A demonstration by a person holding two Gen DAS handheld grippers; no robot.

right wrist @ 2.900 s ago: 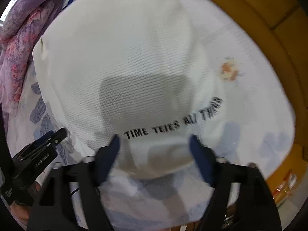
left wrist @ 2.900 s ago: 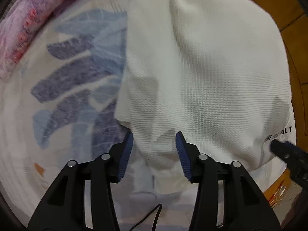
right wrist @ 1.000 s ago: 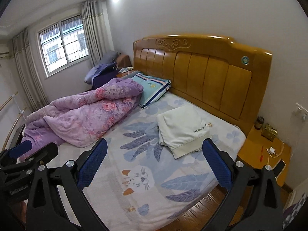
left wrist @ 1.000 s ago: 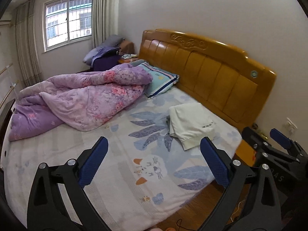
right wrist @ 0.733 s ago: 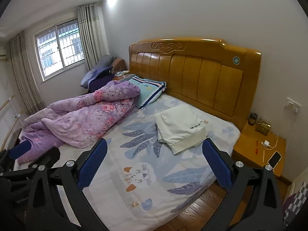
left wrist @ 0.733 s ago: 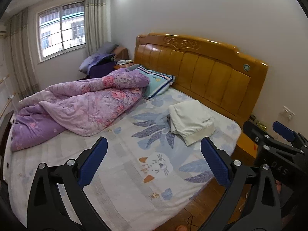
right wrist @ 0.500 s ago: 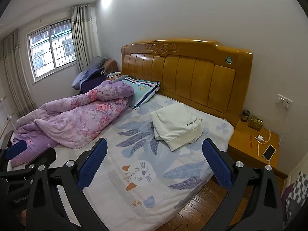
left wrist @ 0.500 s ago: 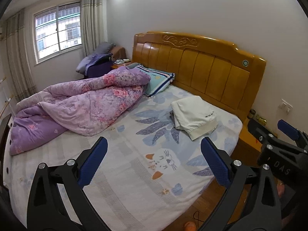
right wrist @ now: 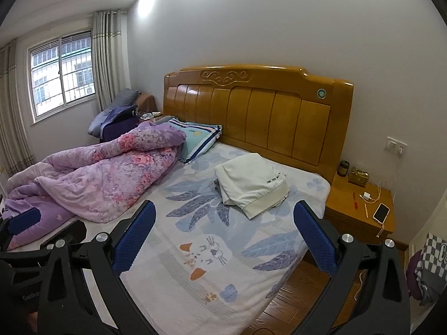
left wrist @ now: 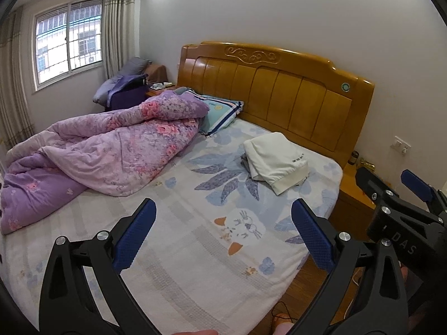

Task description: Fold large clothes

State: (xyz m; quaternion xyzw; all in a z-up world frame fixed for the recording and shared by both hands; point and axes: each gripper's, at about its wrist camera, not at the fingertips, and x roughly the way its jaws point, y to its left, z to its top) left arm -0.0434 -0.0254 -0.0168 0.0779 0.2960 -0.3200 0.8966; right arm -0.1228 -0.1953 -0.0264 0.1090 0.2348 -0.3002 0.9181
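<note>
A grey edge is peeking out from under the folded white garment, but what it belongs to is too covered to tell. The black lettering along the garment's hem is too small to read fully in either view. The small items on the nightstand are partly cut off in the left wrist view, where the other tool's body is blocking them; from the right wrist view a phone and a white charger are showing.

The garment is lying folded on the bed, near the wooden headboard and well apart from both tools. The left tool is hanging with its blue pads spread wide and gripping nothing; the right tool is likewise standing wide apart and empty.

The bedsheet is showing blue leaves and a cat drawing. A purple floral quilt is lying crumpled across the far side, partly covering a striped pillow. Daylight is coming through a barred window with pale curtains.
</note>
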